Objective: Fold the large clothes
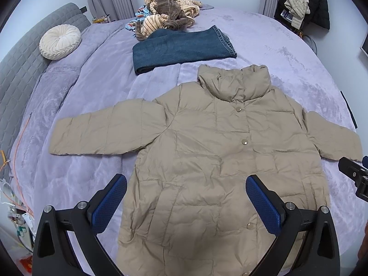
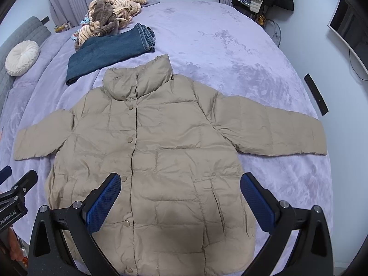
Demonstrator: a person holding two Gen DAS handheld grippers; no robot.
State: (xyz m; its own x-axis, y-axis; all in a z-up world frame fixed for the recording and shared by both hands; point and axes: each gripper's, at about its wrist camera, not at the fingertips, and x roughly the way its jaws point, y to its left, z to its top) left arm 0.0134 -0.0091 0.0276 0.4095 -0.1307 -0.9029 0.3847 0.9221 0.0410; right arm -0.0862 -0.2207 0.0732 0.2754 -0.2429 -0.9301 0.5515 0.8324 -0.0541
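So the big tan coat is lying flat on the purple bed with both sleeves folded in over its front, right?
Not quite. The tan coat does lie flat on the purple bed, but its sleeves aren't folded in. Both the left sleeve and the right sleeve stick straight out to the sides. The right wrist view shows this best.

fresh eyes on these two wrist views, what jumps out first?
The beige puffer jacket dominates: spread flat, front up and snapped shut, on the lilac bedspread, both sleeves out sideways. Both grippers, left and right, hover wide open over its lower half, holding nothing. Beyond the collar lie folded jeans and, further back, a heap of striped and brown clothes; a round cream cushion sits at the far left by the grey headboard.
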